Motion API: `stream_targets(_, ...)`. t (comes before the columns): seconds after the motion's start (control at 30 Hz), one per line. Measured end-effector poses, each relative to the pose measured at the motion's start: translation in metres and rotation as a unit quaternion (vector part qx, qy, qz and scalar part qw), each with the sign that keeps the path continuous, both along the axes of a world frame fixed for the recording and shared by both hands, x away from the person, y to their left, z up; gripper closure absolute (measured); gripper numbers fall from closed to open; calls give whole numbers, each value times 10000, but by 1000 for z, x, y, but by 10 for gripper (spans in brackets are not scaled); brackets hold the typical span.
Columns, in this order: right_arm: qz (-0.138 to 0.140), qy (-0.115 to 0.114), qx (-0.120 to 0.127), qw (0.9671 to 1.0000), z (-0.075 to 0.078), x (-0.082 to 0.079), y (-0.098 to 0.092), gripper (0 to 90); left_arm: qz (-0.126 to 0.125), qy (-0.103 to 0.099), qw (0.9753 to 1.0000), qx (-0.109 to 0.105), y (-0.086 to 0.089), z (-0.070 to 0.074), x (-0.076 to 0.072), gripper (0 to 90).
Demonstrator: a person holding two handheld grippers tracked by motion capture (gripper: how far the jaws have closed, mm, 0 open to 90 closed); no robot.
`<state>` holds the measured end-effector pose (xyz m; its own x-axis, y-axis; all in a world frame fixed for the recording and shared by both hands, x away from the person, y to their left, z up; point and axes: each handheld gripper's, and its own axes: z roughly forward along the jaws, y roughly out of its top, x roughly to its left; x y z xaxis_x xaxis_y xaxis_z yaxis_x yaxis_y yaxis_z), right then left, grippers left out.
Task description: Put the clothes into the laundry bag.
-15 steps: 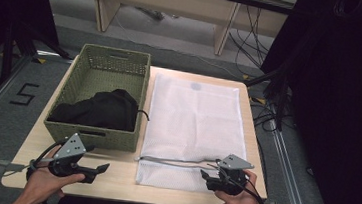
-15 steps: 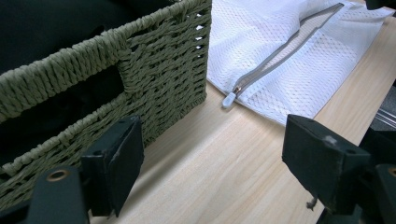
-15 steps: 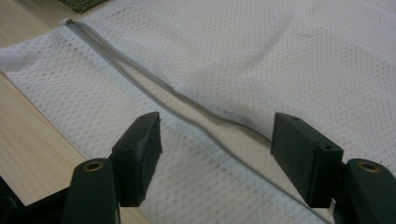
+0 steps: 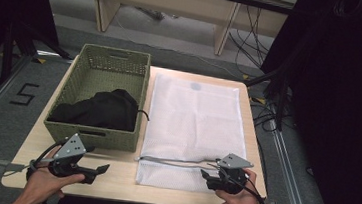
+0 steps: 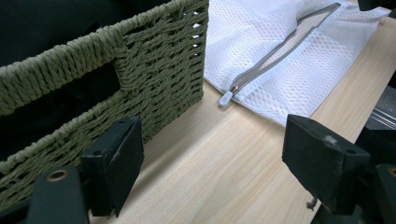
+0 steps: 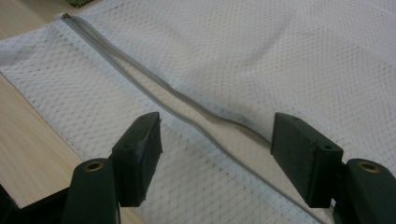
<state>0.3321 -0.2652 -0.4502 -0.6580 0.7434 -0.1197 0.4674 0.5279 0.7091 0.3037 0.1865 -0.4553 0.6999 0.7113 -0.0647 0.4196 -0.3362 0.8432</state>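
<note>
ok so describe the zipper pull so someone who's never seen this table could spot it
Start at the green woven basket on the wooden table's left half; the white mesh laundry bag lies flat beside it. A grey zipper crosses the bag's near end, and the zipper pull is the small pale tab at its basket-side end.

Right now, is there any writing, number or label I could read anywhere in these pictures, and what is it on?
"5" in black, on the grey floor left of the table.
The mesh laundry bag carries a small round grey mark near its far end; it is too blurred to read.
No writing is visible on the woven basket or the zipper pull.
</note>
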Motion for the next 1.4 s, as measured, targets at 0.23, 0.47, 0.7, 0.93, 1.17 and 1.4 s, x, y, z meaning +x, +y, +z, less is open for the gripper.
stream_targets(0.23,-18,28,-32,10000,-1,8,2,364,-62,0,10000,9,-1,-1,0,203)
stream_targets(0.47,26,-56,-88,9999,-2,27,2,363,-41,47,10000,-36,-2,-1,0,203)
stream_targets(0.7,193,187,-33,9996,-10,54,15,340,-73,60,9999,-78,-2,-1,0,203)
stream_targets(0.93,527,449,-219,9974,-26,72,29,307,-84,116,9999,-55,-3,-1,-1,203)
stream_targets(1.17,699,569,-622,9940,-38,79,36,270,-144,86,9998,66,-2,-1,0,203)
stream_targets(1.4,725,650,-635,9932,-41,85,38,302,-161,112,9998,54,-2,-1,1,203)
